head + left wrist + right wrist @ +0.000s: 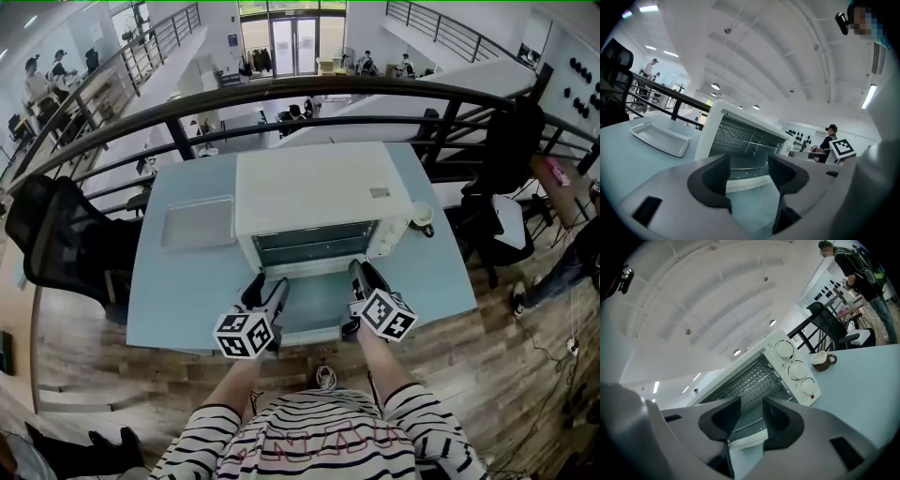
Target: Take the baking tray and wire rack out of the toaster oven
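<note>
A white toaster oven (314,192) stands on the pale blue table (169,300) with its glass door (309,305) folded down toward me. Inside its opening the wire rack (743,167) lies level; it also shows in the right gripper view as the wire rack (750,380). The grey baking tray (197,222) rests on the table left of the oven, seen too as the tray (660,138). My left gripper (267,291) (749,173) hovers at the door's left edge, open and empty. At the door's right edge, my right gripper (361,277) (751,420) is open, holding nothing.
A small cup (422,216) sits on the table right of the oven, near its knobs (797,370). A black chair (56,244) stands left of the table, another chair (487,234) at the right. A dark railing (281,94) runs behind the table.
</note>
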The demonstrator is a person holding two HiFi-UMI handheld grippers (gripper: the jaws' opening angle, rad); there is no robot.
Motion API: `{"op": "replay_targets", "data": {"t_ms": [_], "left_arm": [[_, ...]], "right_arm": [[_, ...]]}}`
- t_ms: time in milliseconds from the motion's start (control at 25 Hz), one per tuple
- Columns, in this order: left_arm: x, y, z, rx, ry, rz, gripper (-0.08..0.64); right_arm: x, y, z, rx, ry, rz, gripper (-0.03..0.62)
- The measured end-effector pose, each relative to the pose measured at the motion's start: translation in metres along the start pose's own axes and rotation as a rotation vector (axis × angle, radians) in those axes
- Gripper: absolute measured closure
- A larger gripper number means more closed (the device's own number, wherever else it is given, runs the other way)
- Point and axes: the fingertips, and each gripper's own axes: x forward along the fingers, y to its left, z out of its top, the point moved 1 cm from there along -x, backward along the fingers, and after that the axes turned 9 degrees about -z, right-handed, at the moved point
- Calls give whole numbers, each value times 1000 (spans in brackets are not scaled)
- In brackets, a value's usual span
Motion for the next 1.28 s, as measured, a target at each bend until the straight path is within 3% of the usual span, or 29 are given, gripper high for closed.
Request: {"op": "replay_targets", "data": {"t_ms": [200, 560, 840, 1080, 1280], "left_arm": [[31, 12, 6, -22, -16, 29, 290], [66, 31, 11, -124, -56, 84, 290], [79, 42, 11, -190, -93, 107, 290], [86, 52, 14, -224, -106, 117, 290], [92, 58, 15, -300, -145, 109, 290]], "right_arm": [[33, -7, 10, 42, 17, 36, 442], [88, 1, 31, 263, 16, 135, 459], [120, -2, 31, 395, 40, 129, 469], [138, -1, 34, 462, 42, 132, 478], [139, 3, 36, 467, 43, 163, 538]]}}
